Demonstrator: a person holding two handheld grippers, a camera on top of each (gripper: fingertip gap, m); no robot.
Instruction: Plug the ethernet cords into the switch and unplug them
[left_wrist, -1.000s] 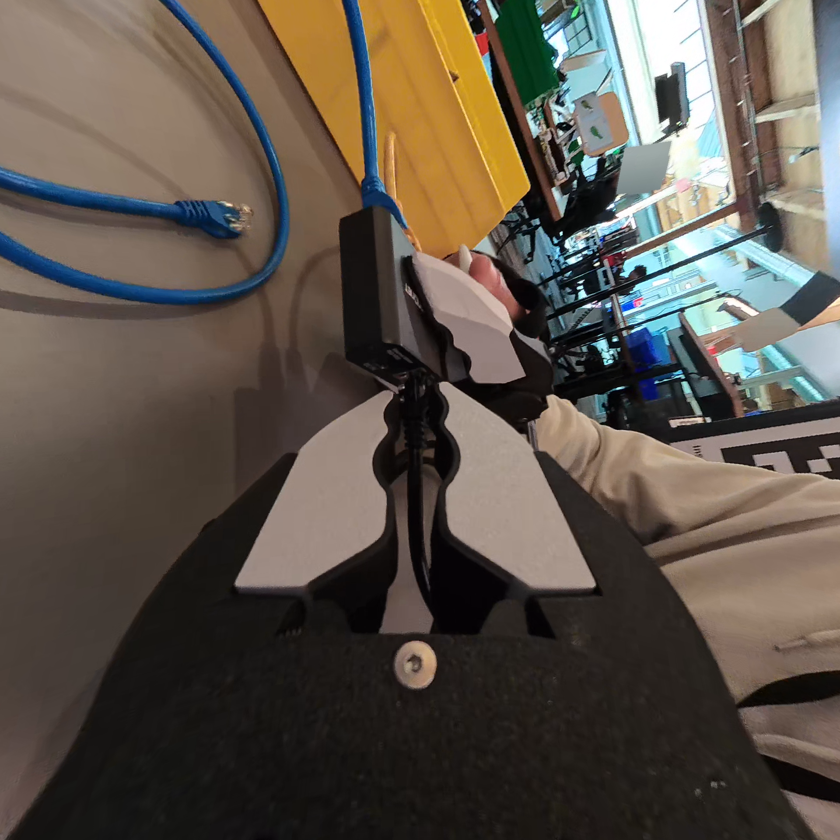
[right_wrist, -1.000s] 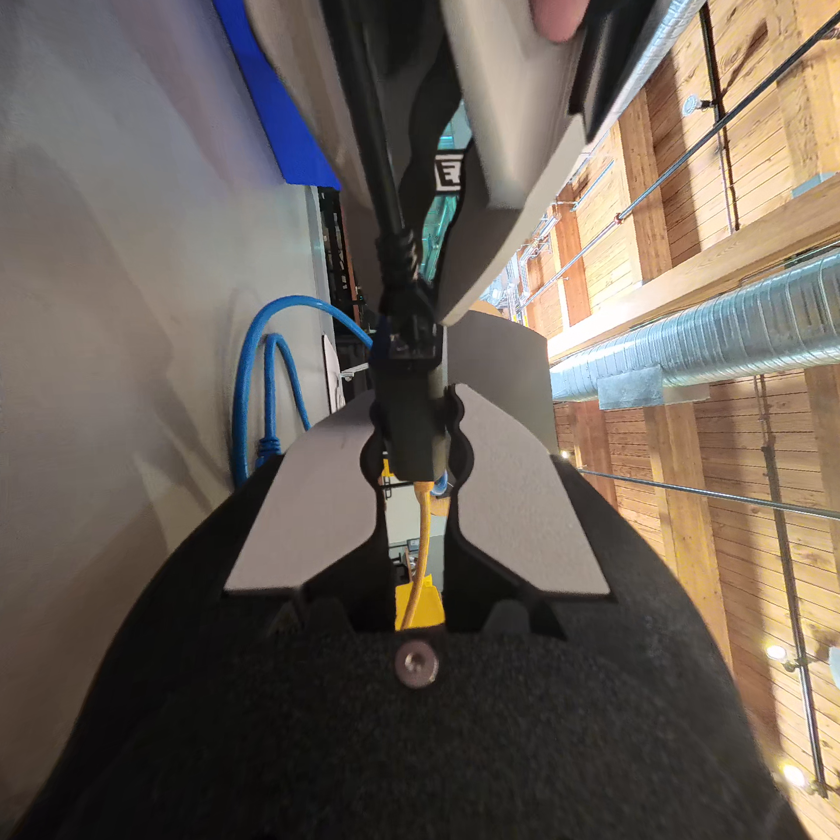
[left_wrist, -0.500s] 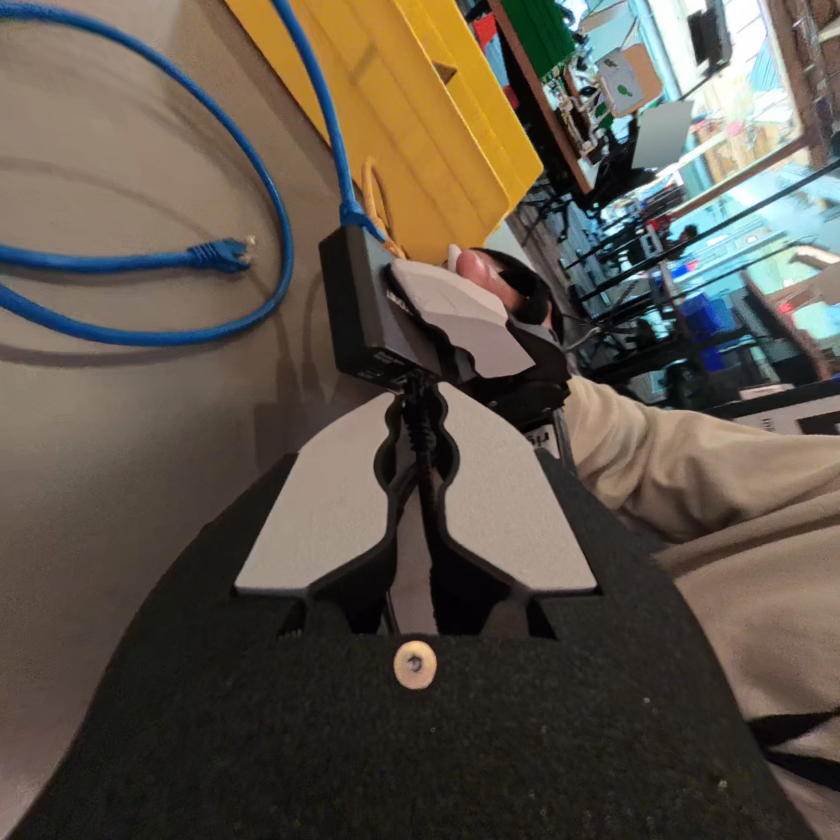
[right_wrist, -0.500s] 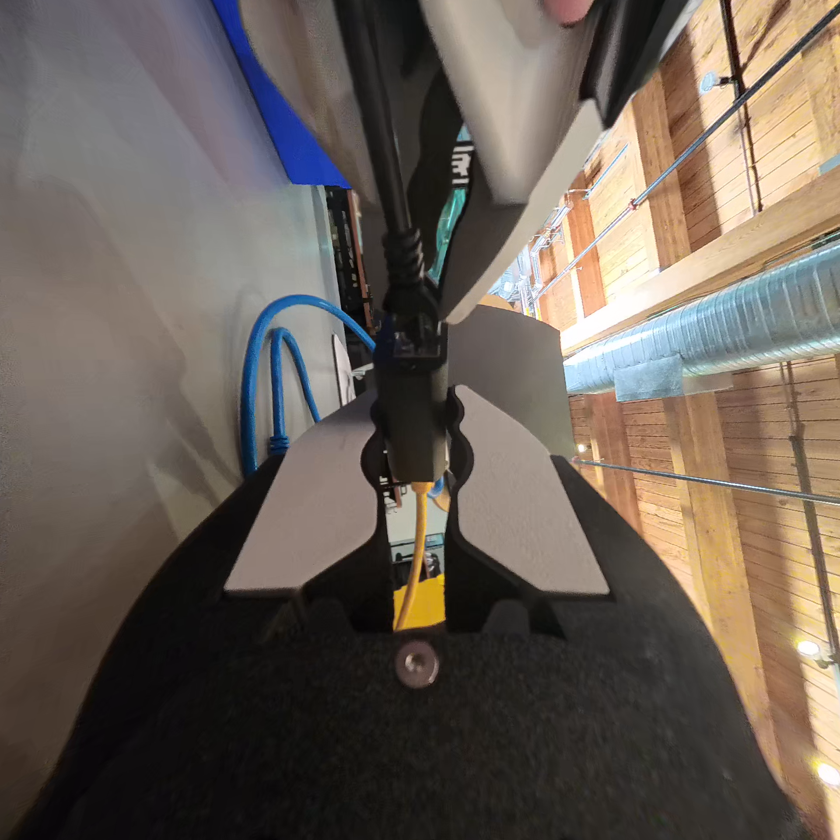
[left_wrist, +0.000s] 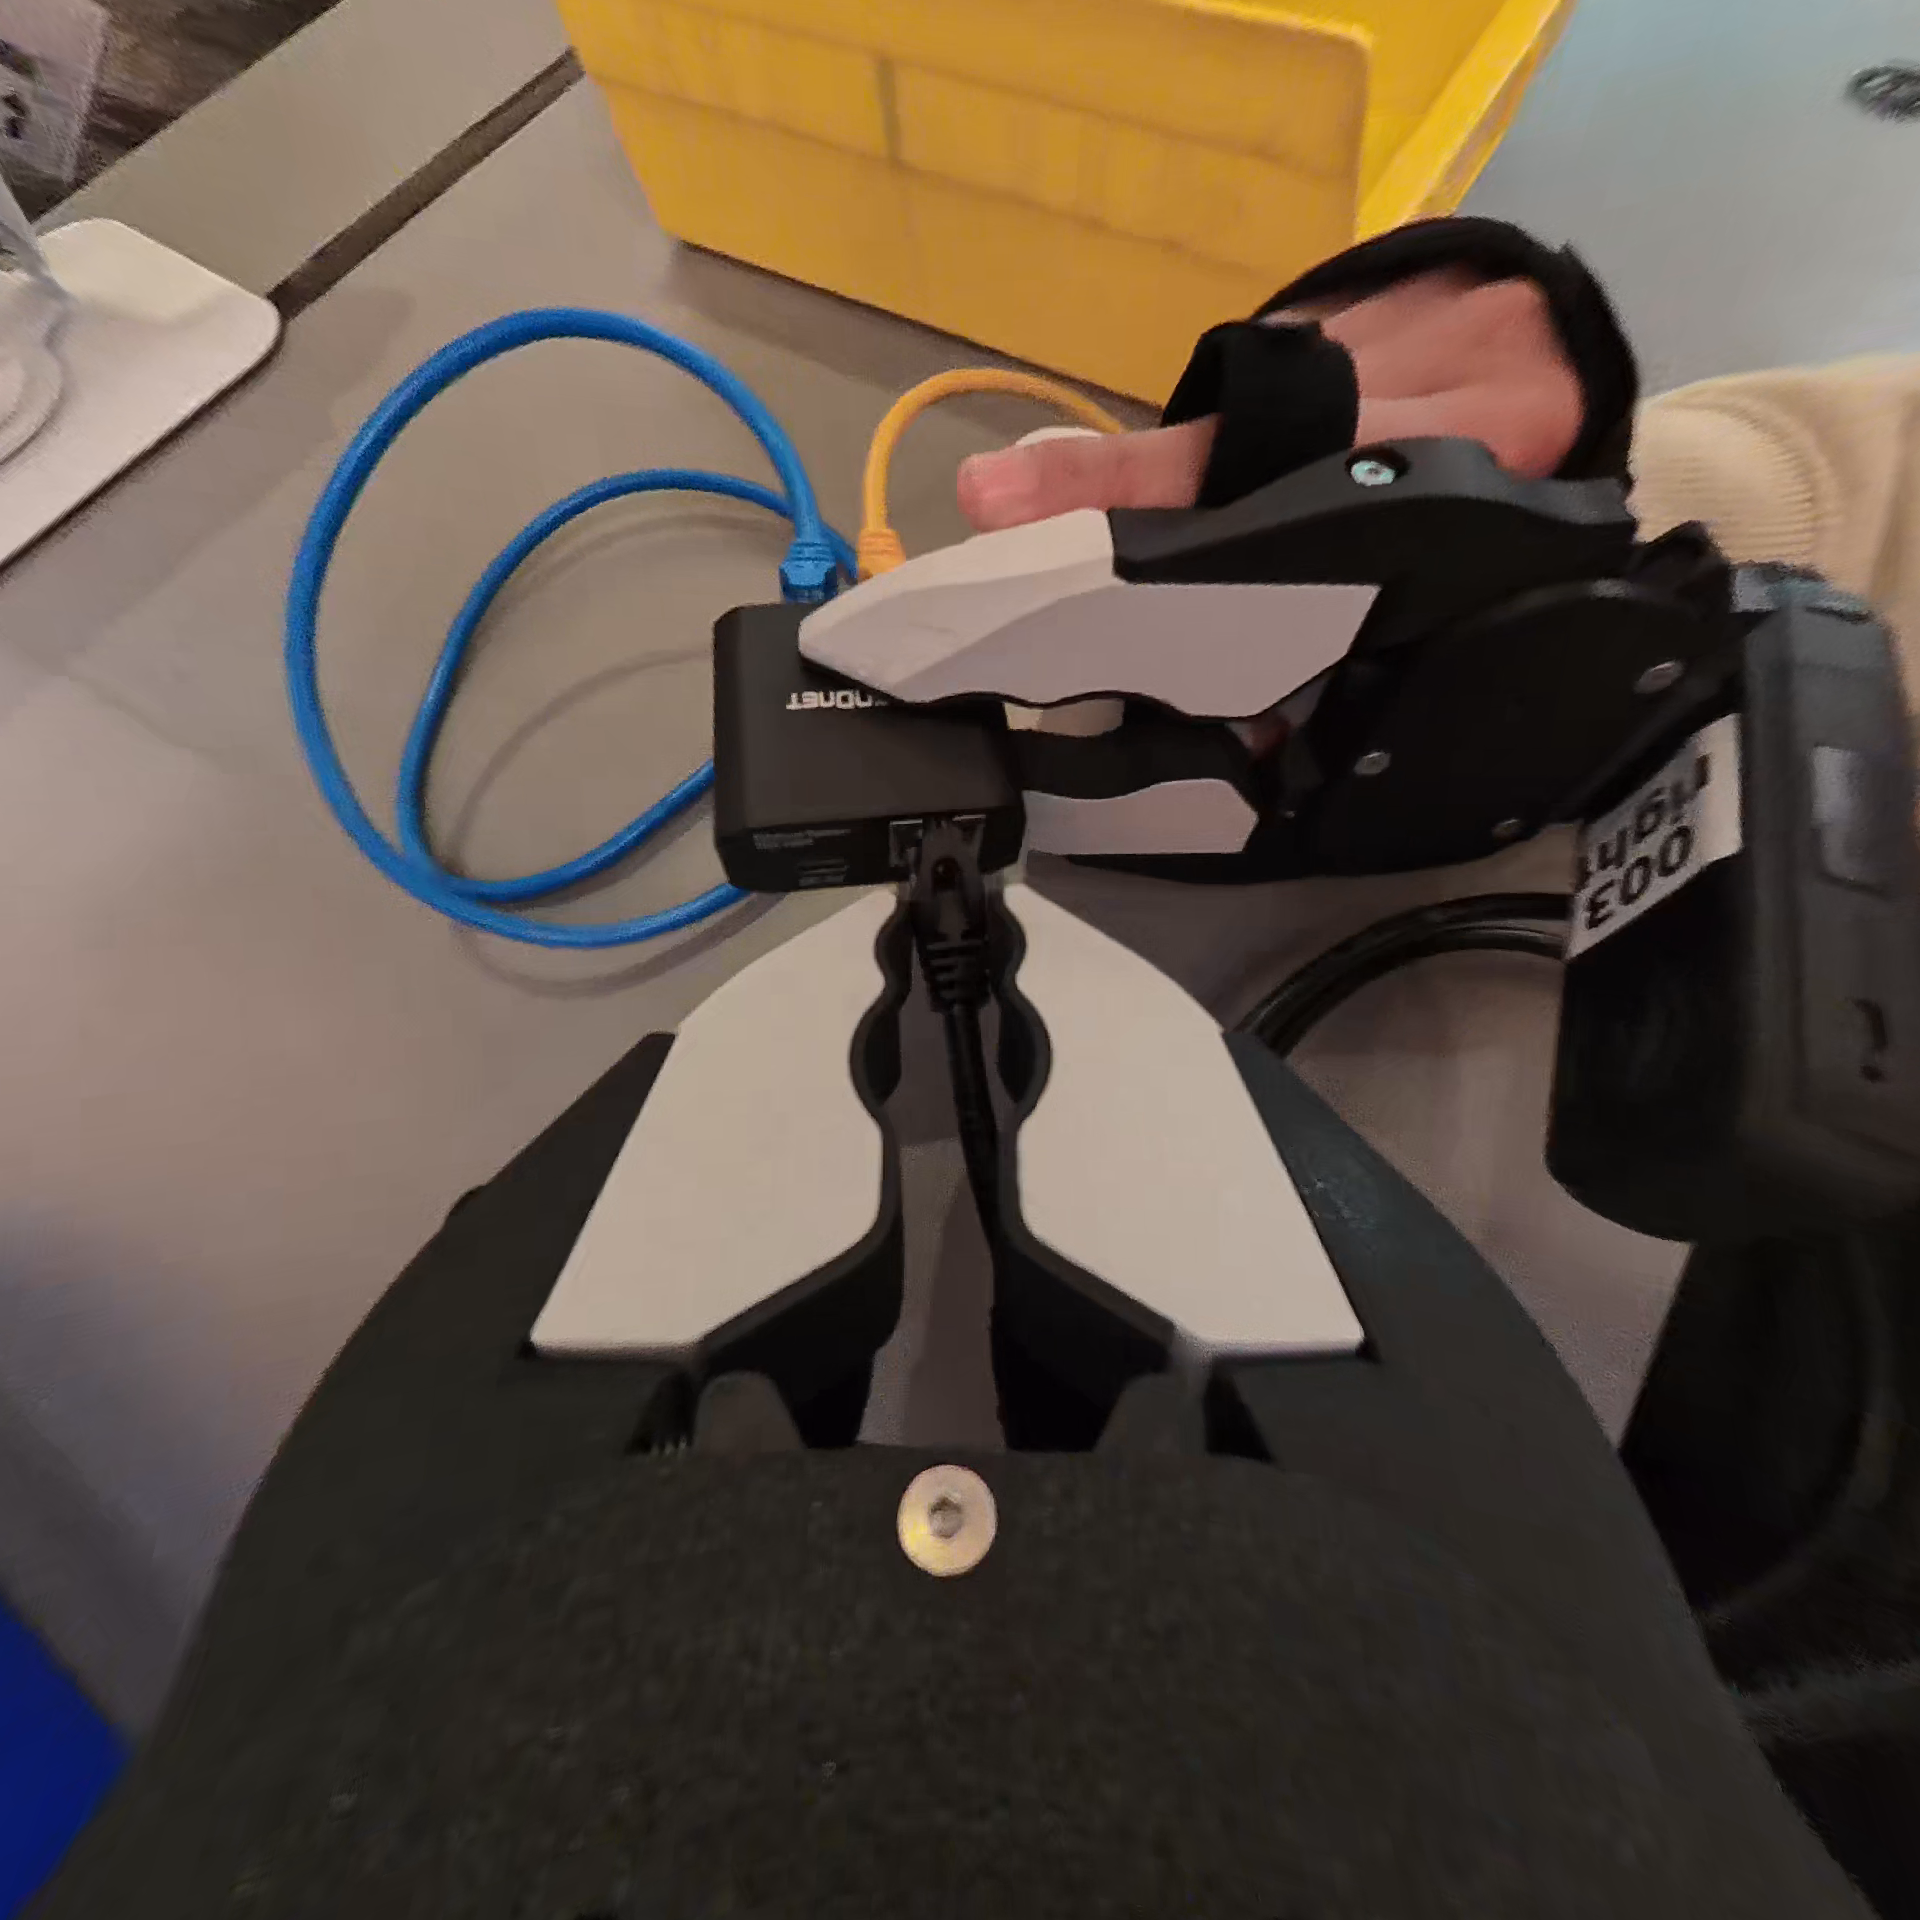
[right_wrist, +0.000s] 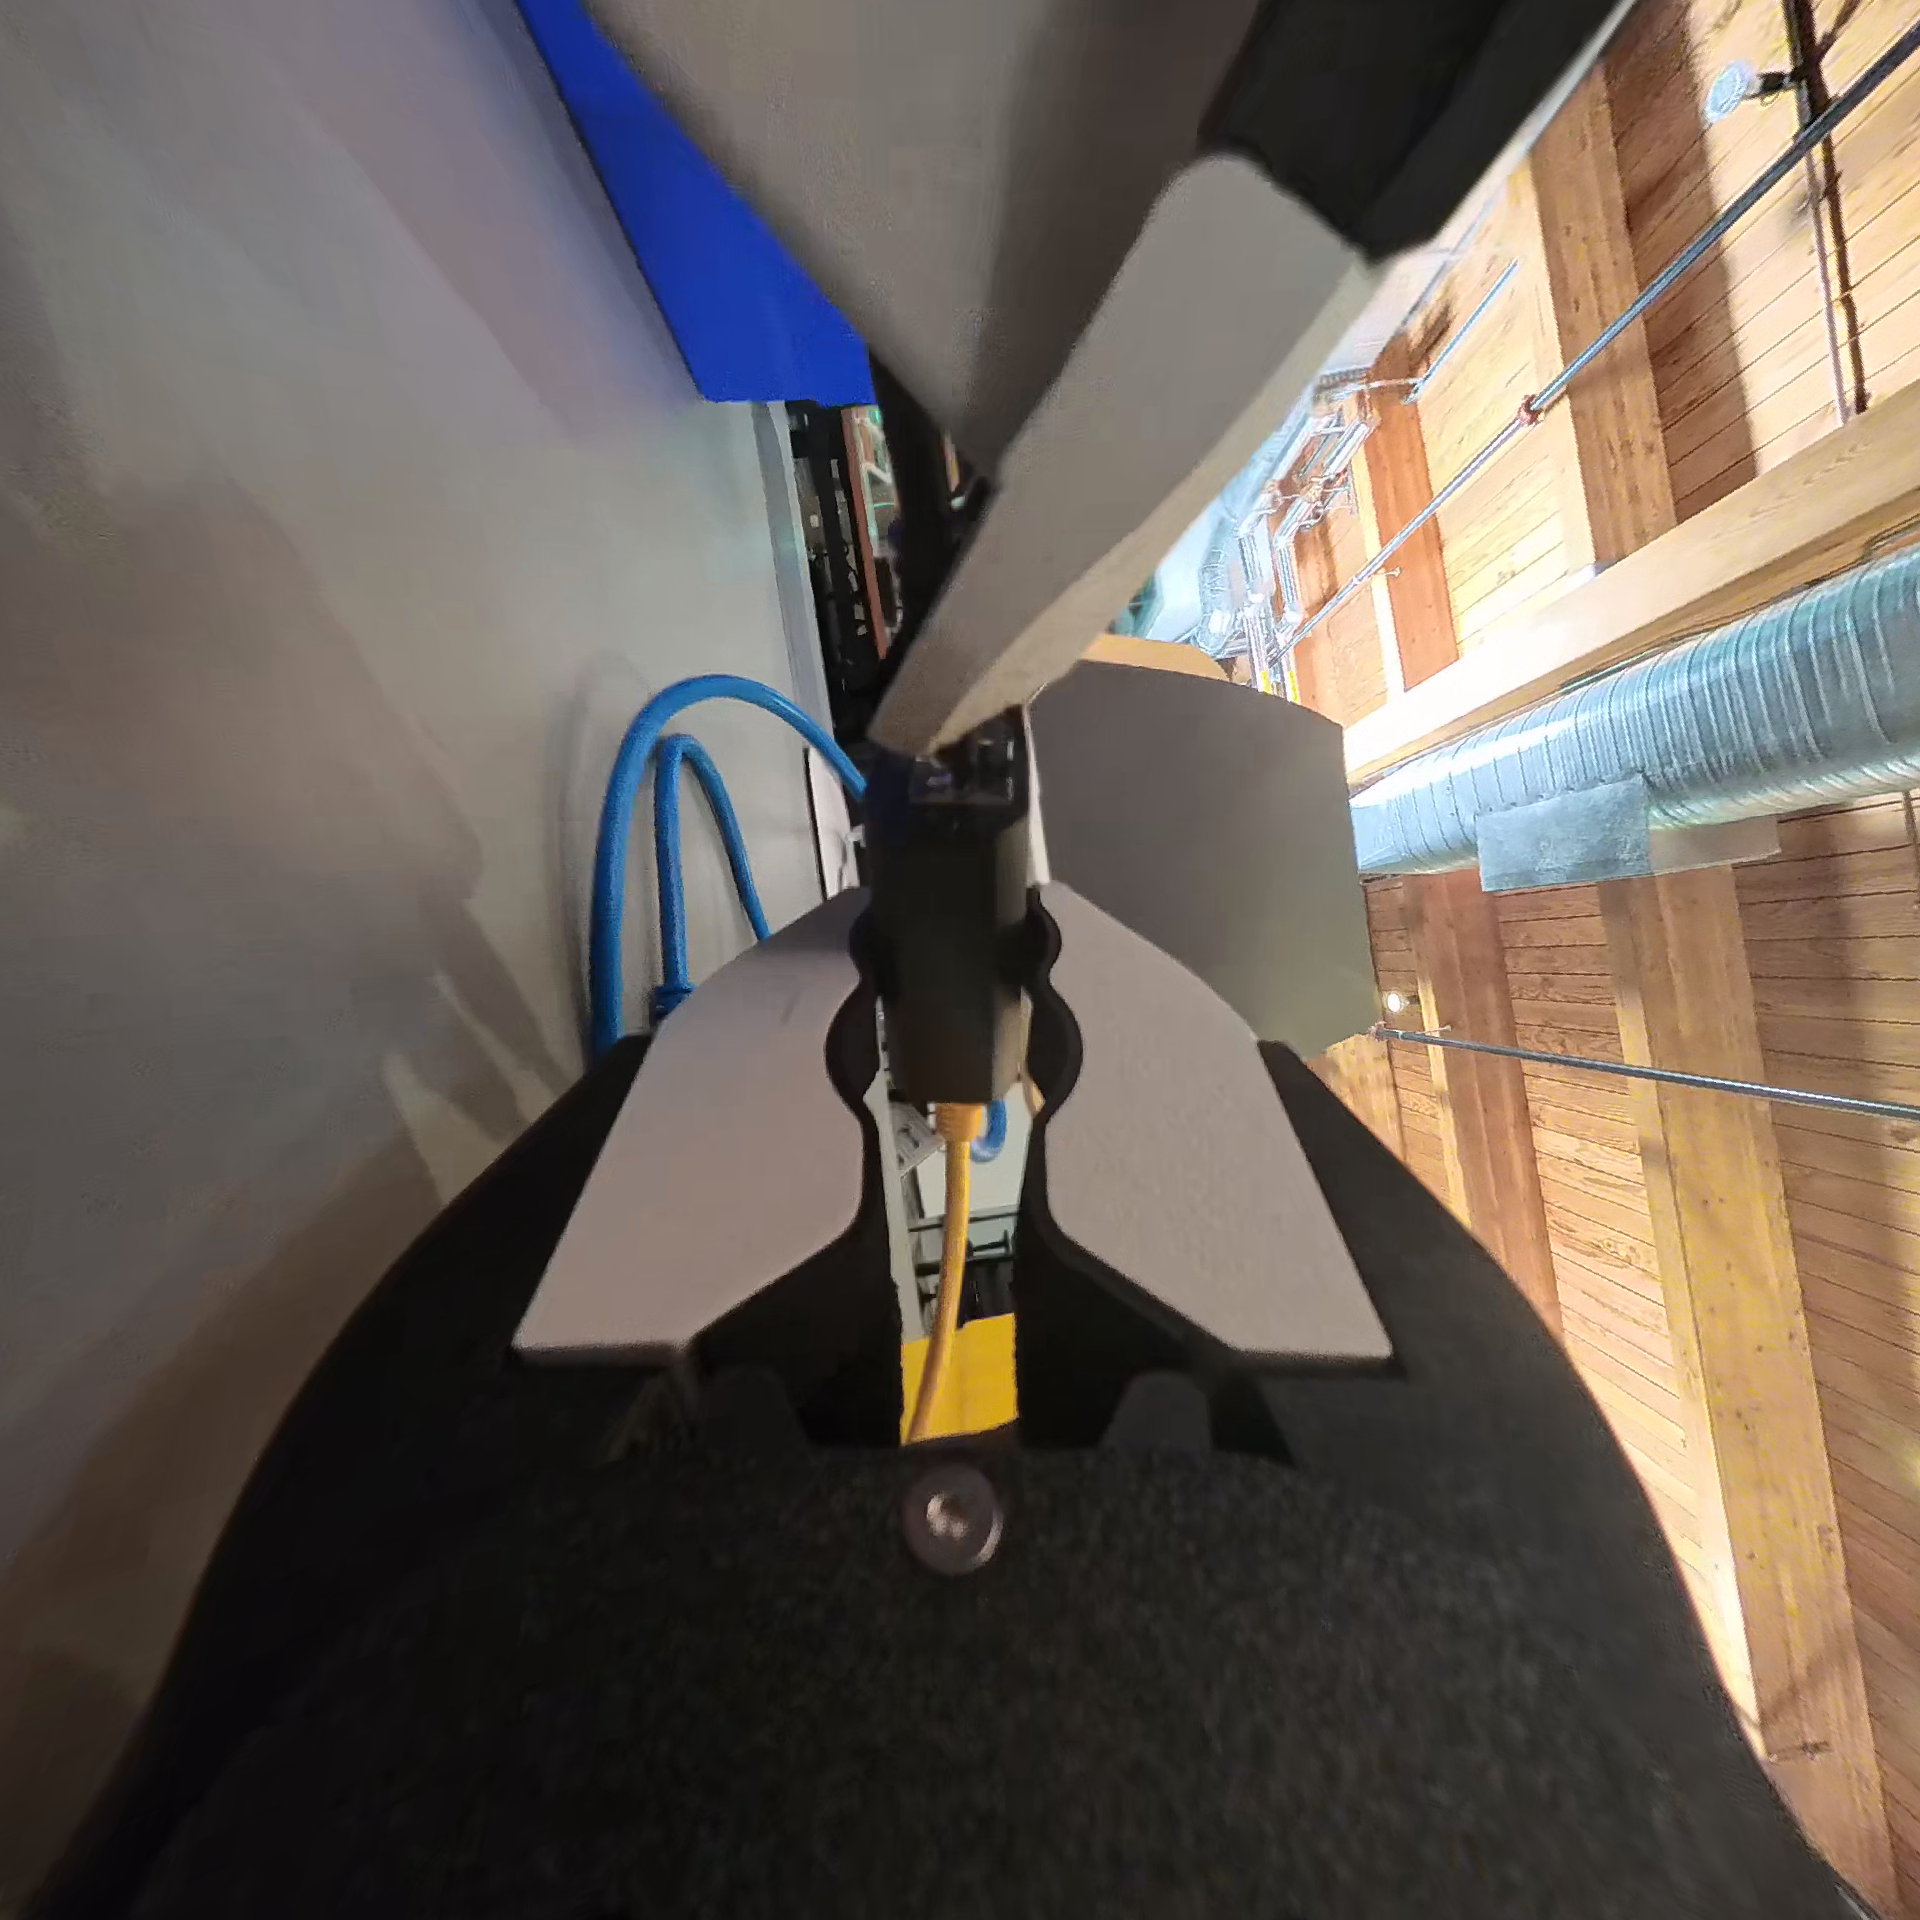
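Plug end of the black cord (left_wrist: 951, 940) sits pinched at the left gripper (left_wrist: 948, 920) tips, jaws nearly closed on the boot, cable trailing back down the slot between the fingers. Connector nose is at or just inside a port on the near face of the black switch (left_wrist: 847, 764); can't tell if it's latched. Key relation: cord axis runs straight along the left gripper's own forward axis, port dead ahead of the tips, so the next move looks like a pure push or pull on that line, no sideways component. Right gripper (right_wrist: 948, 997) comes in from the right, at right angles to that axis, jaws narrowed onto the switch body top and bottom, apparently bracing it; in its own view the switch fills the gap between the tips. Switch seems held slightly off the table (left_wrist: 260, 1091), hard to confirm. Far face of the switch carries a blue cord (left_wrist: 416, 644) and a yellow cord (left_wrist: 935, 400), both plugged in, blue one looping on the grey tabletop to the left. Behind: yellow bin (left_wrist: 1039, 156), white pad at far left. Right view shows timber ceiling and a silver duct (right_wrist: 1662, 748).
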